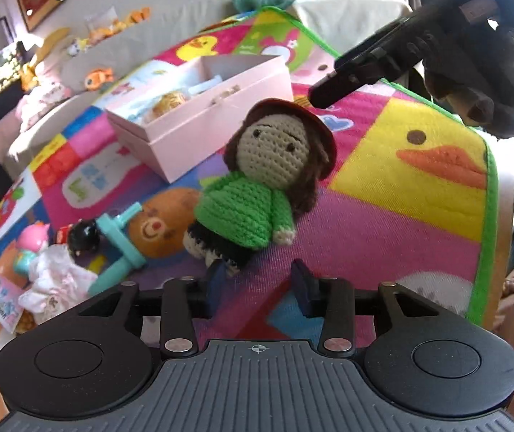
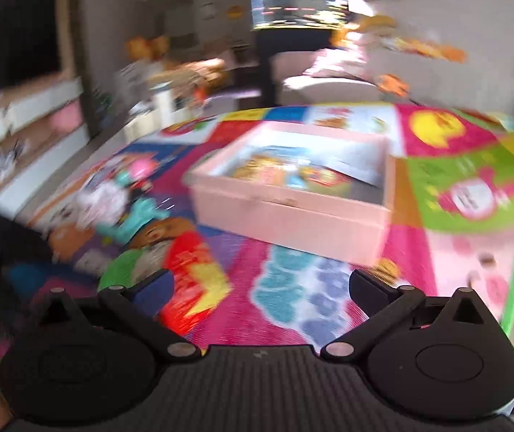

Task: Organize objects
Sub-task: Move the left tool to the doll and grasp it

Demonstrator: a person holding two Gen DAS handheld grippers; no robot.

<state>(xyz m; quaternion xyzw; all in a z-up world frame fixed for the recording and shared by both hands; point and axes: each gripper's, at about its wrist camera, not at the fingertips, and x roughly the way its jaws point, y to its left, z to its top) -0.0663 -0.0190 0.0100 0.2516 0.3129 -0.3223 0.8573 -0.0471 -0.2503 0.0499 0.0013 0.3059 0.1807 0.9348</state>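
A crochet doll with a green sweater, brown hair and red hat stands just beyond my left gripper, whose jaws are apart and empty near its feet. An open pink box holding a few items sits behind the doll; it also shows in the blurred right wrist view. My right gripper is wide open and empty above the colourful play mat, and it appears from outside in the left wrist view. The doll's green and red show at the right view's lower left.
A pile of small toys lies left of the doll: a brown bear-face cushion, a teal plastic piece, a black figure, a white cloth. The mat's green edge drops off at right. Sofa and plush toys stand behind.
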